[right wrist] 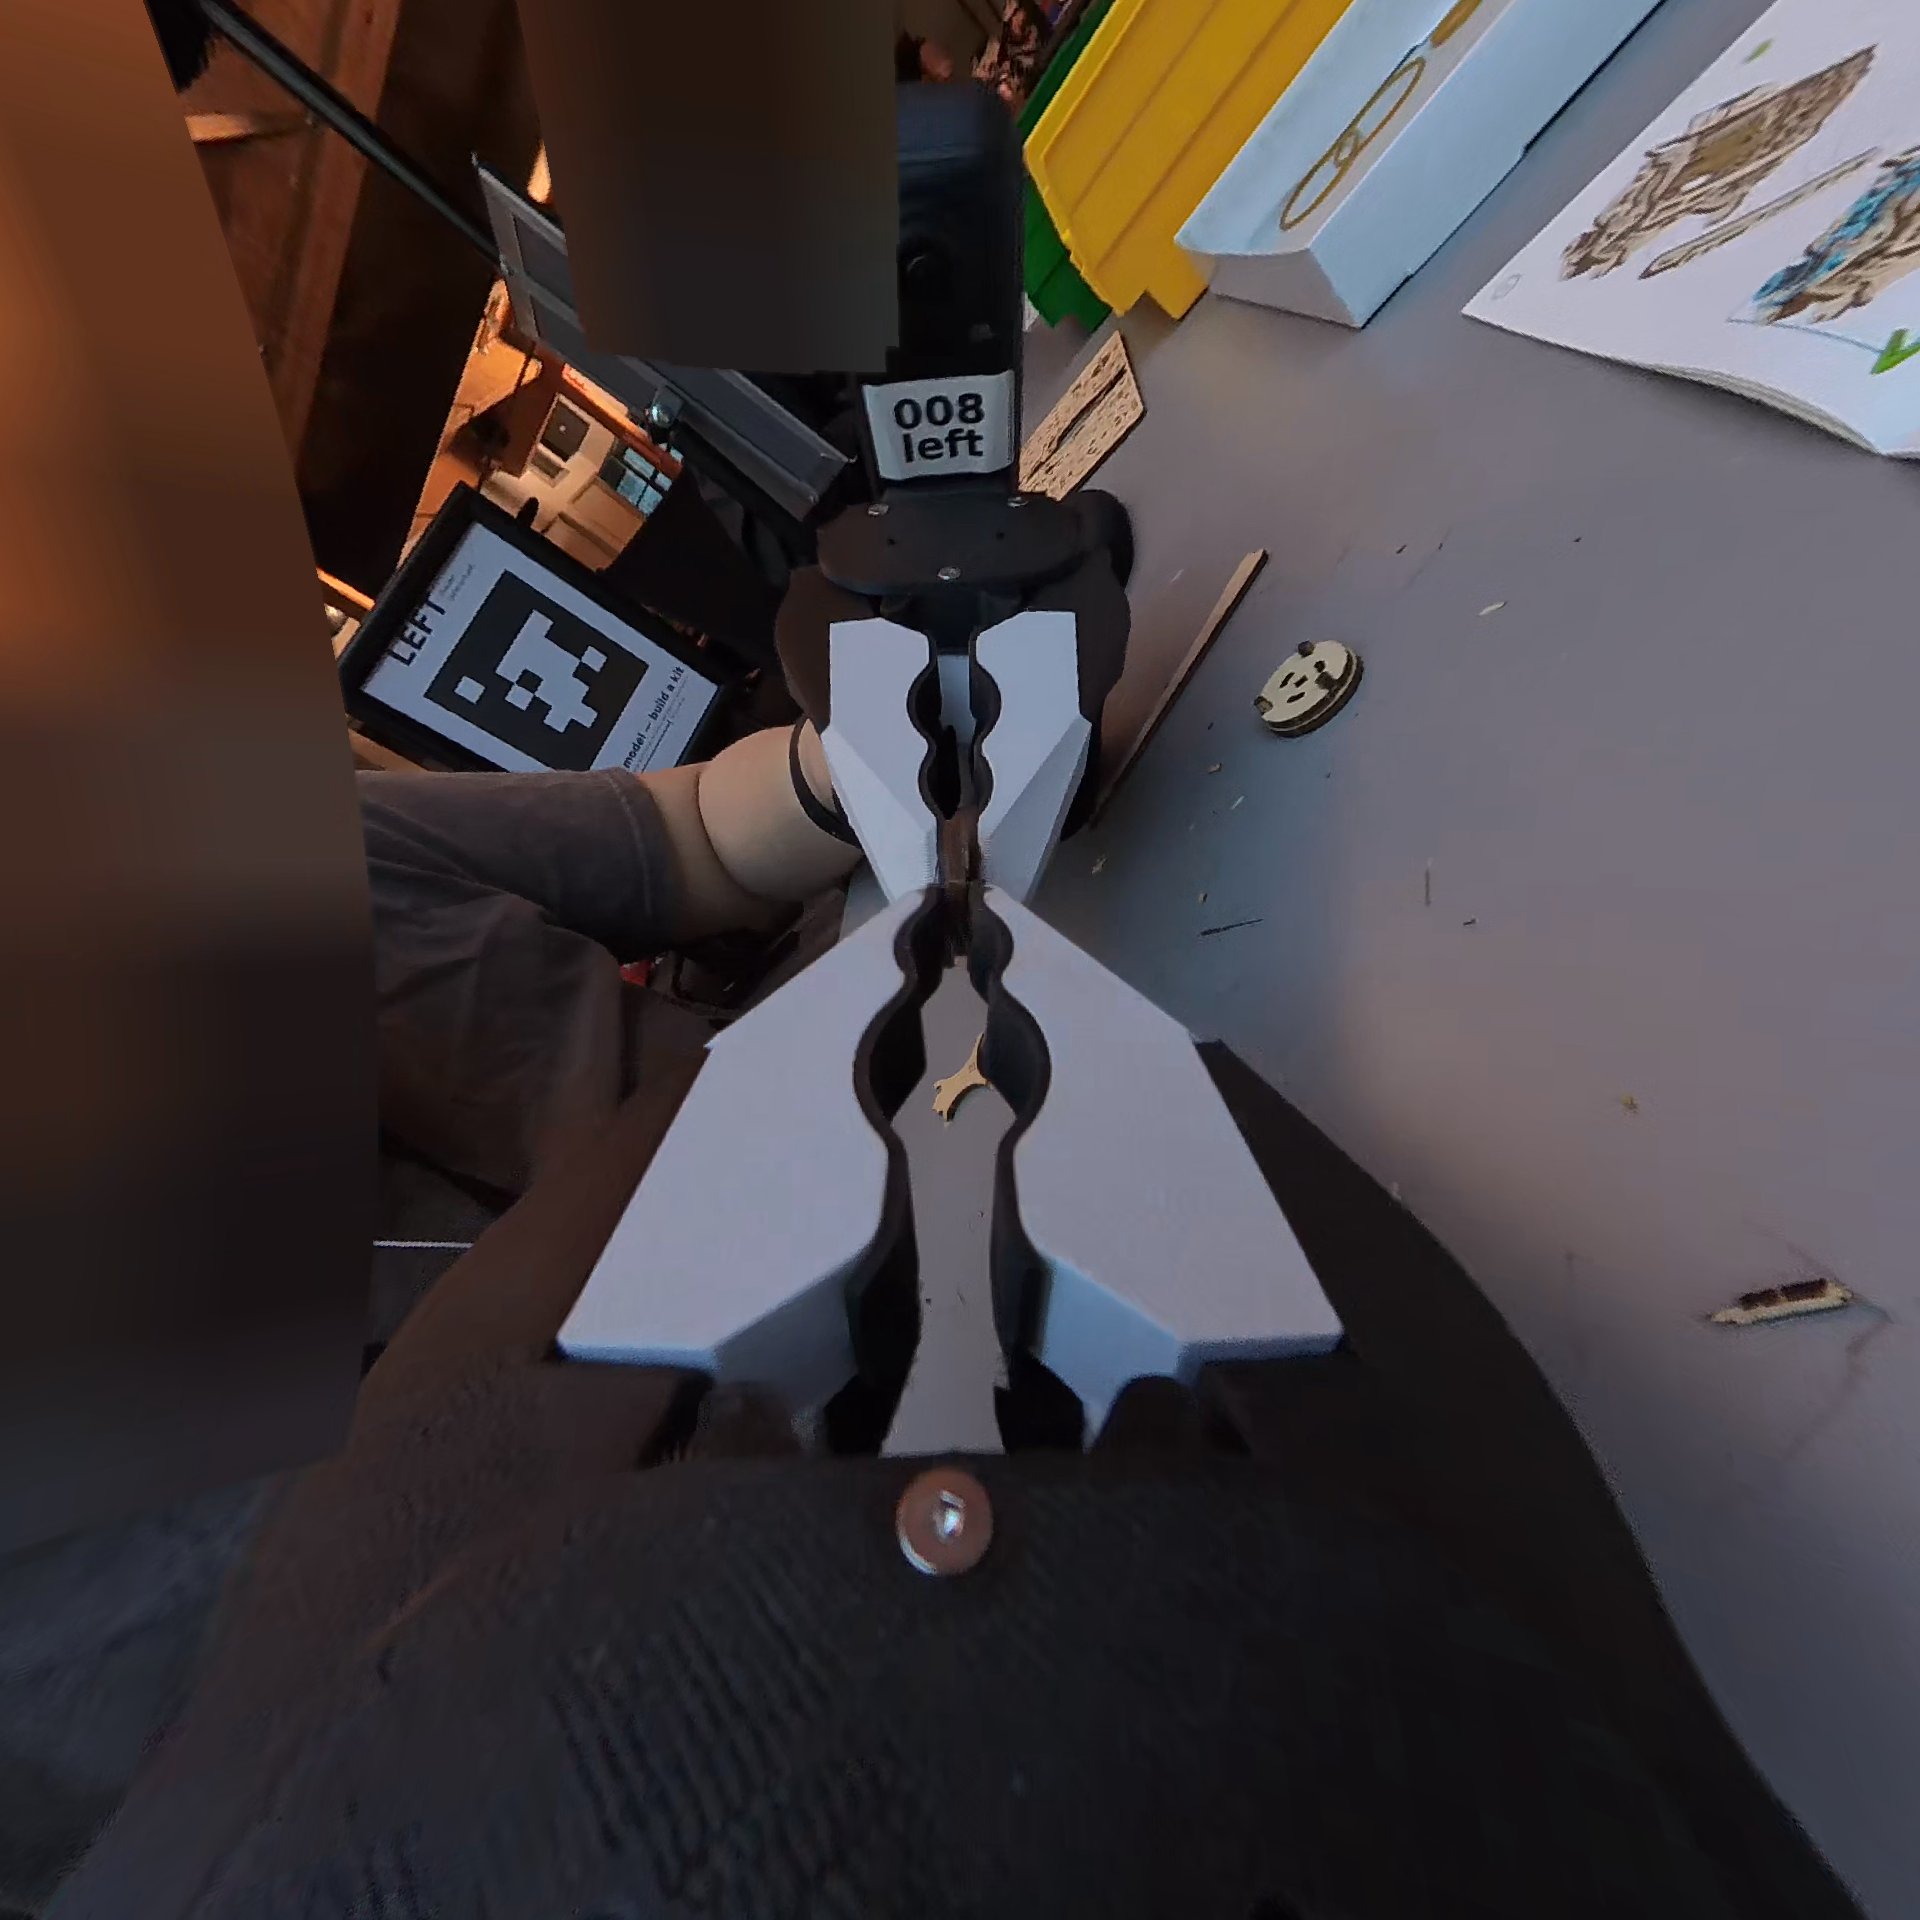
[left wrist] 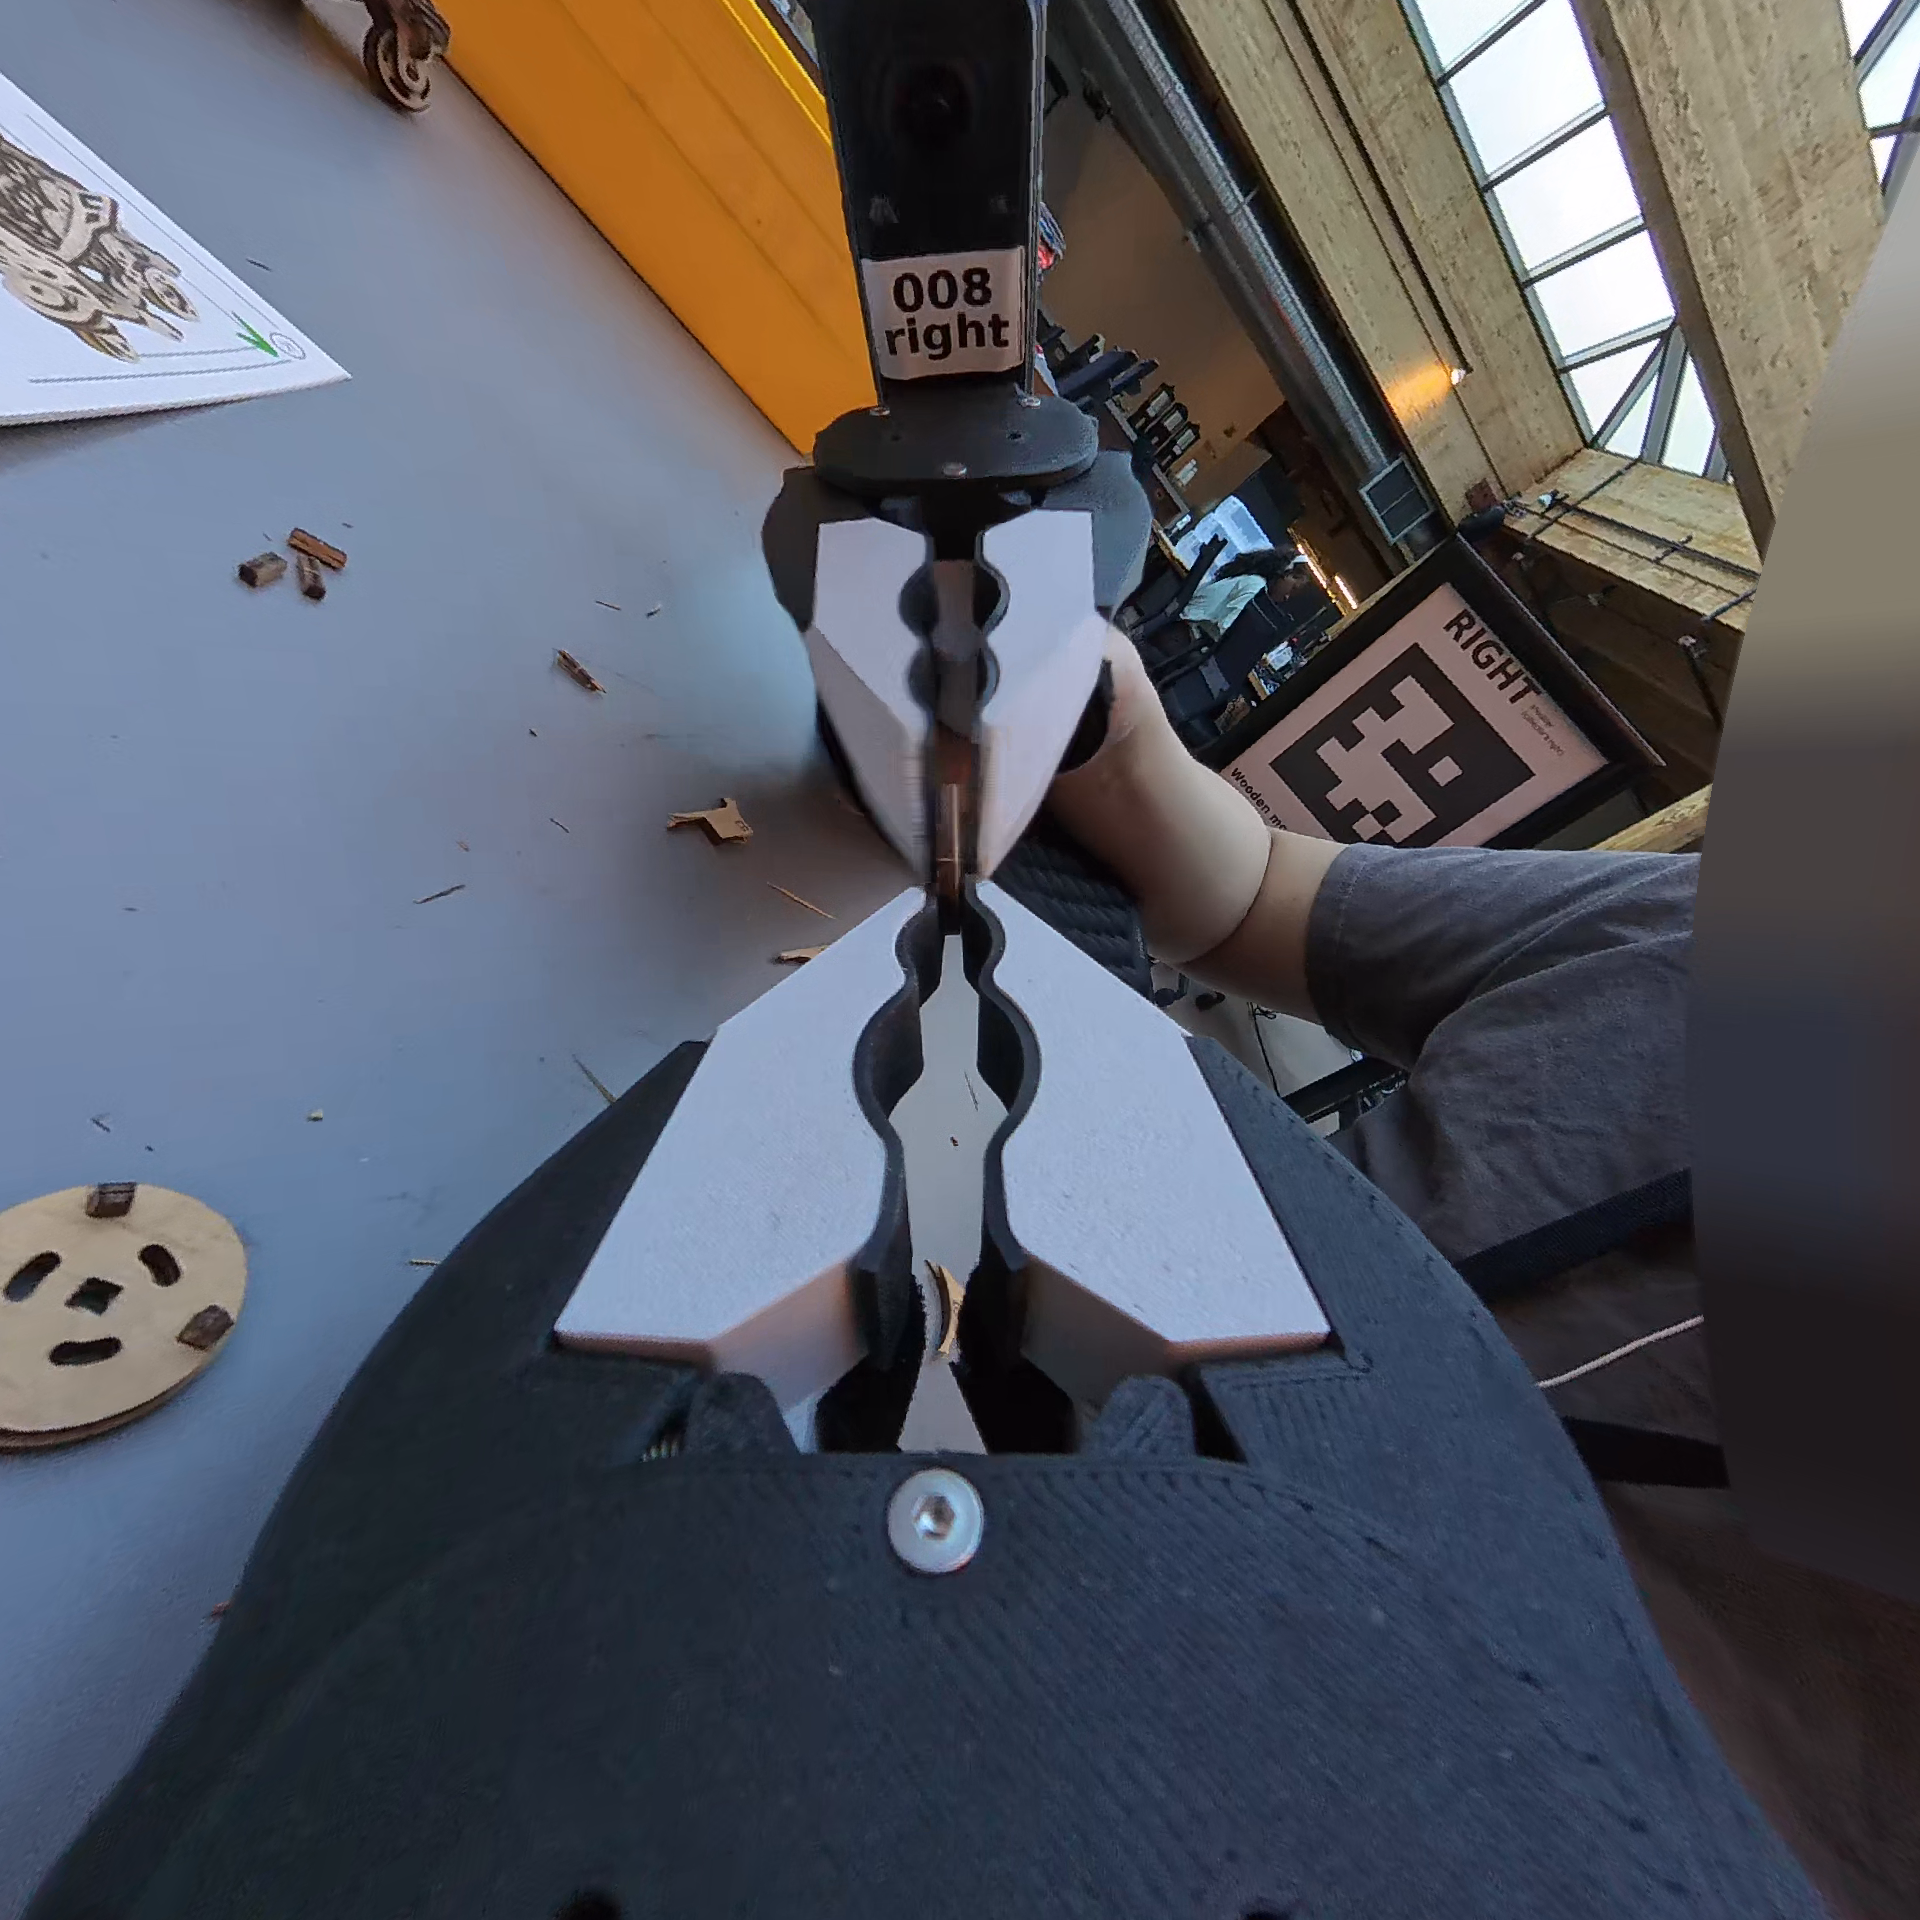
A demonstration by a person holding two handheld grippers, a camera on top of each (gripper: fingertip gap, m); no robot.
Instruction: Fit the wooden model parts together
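Note:
My two grippers meet tip to tip above the grey table point(left wrist: 416, 727). In the left wrist view my left gripper point(left wrist: 948, 906) is shut, with a thin dark wooden part pinched at its tips. Facing it, my right gripper point(left wrist: 948, 868) is shut on a small light wooden part point(left wrist: 951, 805). In the right wrist view my right gripper point(right wrist: 951, 902) is shut at the tips, and my left gripper point(right wrist: 961, 868) opposite holds a small dark wooden part point(right wrist: 958, 831). The two parts touch between the tips; the joint itself is hidden.
A slotted wooden disc point(left wrist: 104, 1309) lies on the table, also in the right wrist view point(right wrist: 1307, 688). There are wood scraps point(left wrist: 296, 561), a wooden strip point(right wrist: 1195, 665), an instruction sheet point(right wrist: 1766, 229), a white box point(right wrist: 1382, 156) and a yellow bin point(left wrist: 675, 187). Less than 4 cm separates the two grippers' tips.

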